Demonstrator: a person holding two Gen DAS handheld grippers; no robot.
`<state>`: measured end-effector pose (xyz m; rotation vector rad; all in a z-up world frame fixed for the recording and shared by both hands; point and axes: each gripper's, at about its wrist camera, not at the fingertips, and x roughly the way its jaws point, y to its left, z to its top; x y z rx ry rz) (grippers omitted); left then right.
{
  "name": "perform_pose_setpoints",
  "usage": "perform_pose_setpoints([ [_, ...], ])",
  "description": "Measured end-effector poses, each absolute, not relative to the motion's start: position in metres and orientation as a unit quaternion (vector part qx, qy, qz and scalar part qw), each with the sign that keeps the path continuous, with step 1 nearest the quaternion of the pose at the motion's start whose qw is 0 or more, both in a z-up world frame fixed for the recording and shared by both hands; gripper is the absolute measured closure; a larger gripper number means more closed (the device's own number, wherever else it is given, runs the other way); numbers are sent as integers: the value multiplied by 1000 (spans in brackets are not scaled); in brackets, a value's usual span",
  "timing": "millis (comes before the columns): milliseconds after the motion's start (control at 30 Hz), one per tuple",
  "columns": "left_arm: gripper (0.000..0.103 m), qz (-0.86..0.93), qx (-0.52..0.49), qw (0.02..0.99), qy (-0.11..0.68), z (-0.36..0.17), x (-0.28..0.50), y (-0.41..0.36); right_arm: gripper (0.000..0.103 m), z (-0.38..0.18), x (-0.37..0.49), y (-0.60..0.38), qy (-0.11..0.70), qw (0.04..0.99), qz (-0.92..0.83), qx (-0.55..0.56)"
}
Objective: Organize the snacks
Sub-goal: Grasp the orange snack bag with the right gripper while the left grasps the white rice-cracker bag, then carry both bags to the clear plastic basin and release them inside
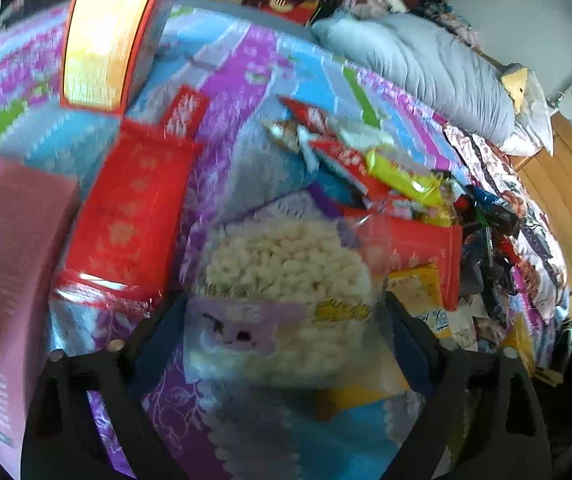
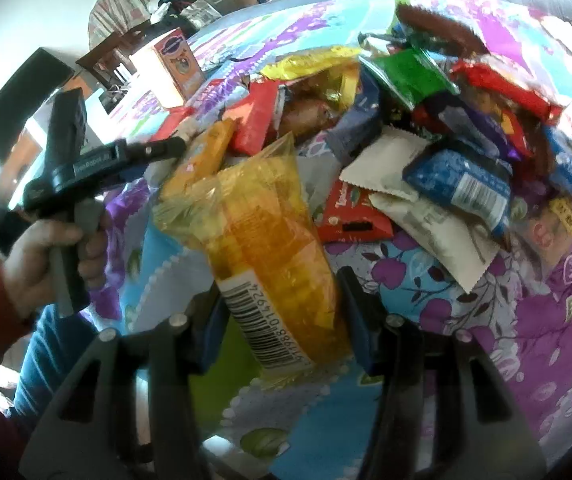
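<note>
- Crinkly clear film wrapped the puffed-snack bag [image 1: 282,300], which lay on the bedspread [image 1: 246,168] between the fingers of the left tongs [image 1: 282,344]; these stood released, wide of the bag on both sides.
- That bag was judged light, soft and crushable, its film slippery; it would best be taken across the sealed lower end rather than over the brittle puffs.
- Yellow-orange, the snack packet [image 2: 282,272] was clenched at its barcode end by the right tongs [image 2: 282,320] and held above the bedspread, near the heap.
- It was judged light and floppy, likely to sag from a single end.
- One heap of mixed packets [image 2: 425,128] was seen; its packets were too tangled to be counted.
- One upright carton [image 2: 174,64], one flat red pack [image 1: 126,216] and one pillow [image 1: 417,68] were counted.
</note>
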<state>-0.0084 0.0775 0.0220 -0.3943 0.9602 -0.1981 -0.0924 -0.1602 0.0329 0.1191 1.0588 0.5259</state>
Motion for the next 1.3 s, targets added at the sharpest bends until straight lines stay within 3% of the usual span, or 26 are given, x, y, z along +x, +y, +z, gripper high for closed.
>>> perform_pose_setpoints([
  [133, 21, -99, -185, 865, 456, 26, -14, 75, 50, 32, -94, -160, 498, 830, 246, 58],
  [333, 21, -104, -143, 890, 421, 51, -33, 62, 50, 45, -98, -163, 483, 840, 242, 52],
  [500, 21, -120, -93, 925, 350, 112, -60, 47, 51, 71, -101, -160, 458, 856, 236, 39],
  [667, 21, -100, -57, 954, 277, 186, -85, 56, 51, 134, -96, -139, 398, 882, 252, 16],
  [967, 21, 29, -45, 978, 203, 265, -123, 154, 51, 240, -80, -36, 305, 892, 333, -12],
  [1300, 21, 180, -107, 952, 224, 250, -152, 303, 51, 262, -79, 138, 303, 834, 458, -56],
])
